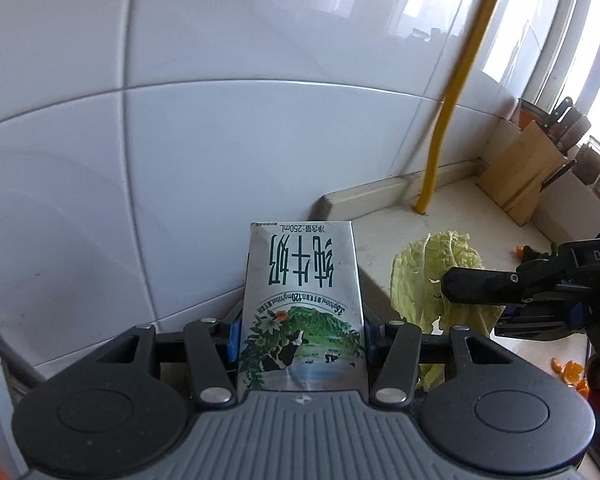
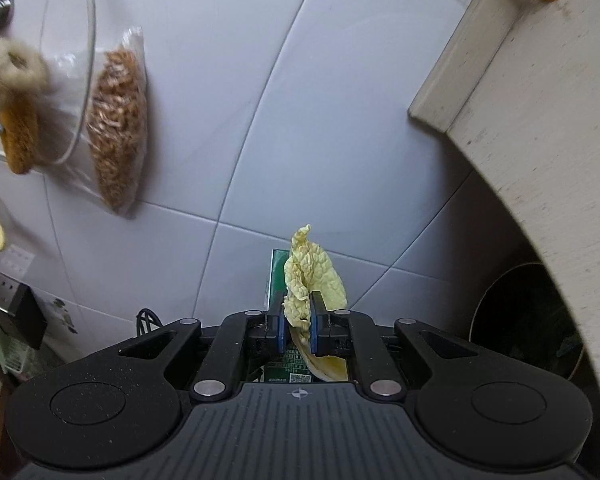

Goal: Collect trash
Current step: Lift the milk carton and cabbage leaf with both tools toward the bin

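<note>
Milk carton sits clamped upside down in my left gripper, its fingers pressed on both sides, lifted in front of the white wall tiles. My right gripper pinches a cabbage leaf, also clear of the counter. I judge both pieces are picked and I'm in the carry step. A dark round opening shows below the counter edge in the right wrist view, possibly the bin; next I'd bring both over it and release. Orange peel remains on the counter.
</note>
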`<move>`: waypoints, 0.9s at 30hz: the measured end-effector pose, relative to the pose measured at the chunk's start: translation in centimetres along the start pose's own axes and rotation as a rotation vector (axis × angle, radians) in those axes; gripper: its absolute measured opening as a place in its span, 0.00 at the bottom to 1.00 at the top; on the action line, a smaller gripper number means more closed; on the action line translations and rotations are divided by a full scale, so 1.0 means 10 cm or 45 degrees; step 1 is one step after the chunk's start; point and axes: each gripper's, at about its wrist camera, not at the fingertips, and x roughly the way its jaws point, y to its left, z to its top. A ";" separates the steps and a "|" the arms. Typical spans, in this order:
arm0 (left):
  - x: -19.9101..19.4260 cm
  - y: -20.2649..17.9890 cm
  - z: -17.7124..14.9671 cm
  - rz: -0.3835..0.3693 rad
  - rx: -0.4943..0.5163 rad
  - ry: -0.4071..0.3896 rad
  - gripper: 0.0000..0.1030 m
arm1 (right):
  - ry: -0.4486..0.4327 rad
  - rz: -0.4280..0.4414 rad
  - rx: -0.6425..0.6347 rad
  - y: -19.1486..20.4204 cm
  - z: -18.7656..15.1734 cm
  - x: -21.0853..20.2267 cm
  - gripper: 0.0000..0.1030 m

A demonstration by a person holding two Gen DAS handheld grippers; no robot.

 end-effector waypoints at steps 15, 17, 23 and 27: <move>0.20 0.26 -0.13 -0.009 0.018 0.097 0.48 | 0.017 -0.091 0.032 -0.04 -0.15 0.38 0.16; 0.24 0.28 -0.14 -0.013 0.018 0.111 0.48 | 0.014 -0.112 0.041 -0.08 -0.16 0.40 0.16; 0.39 0.34 -0.19 -0.003 0.026 0.166 0.48 | 0.008 -0.174 0.066 -0.20 -0.17 0.44 0.18; 0.47 0.38 -0.22 -0.005 0.023 0.210 0.48 | 0.030 -0.202 0.079 -0.27 -0.19 0.51 0.22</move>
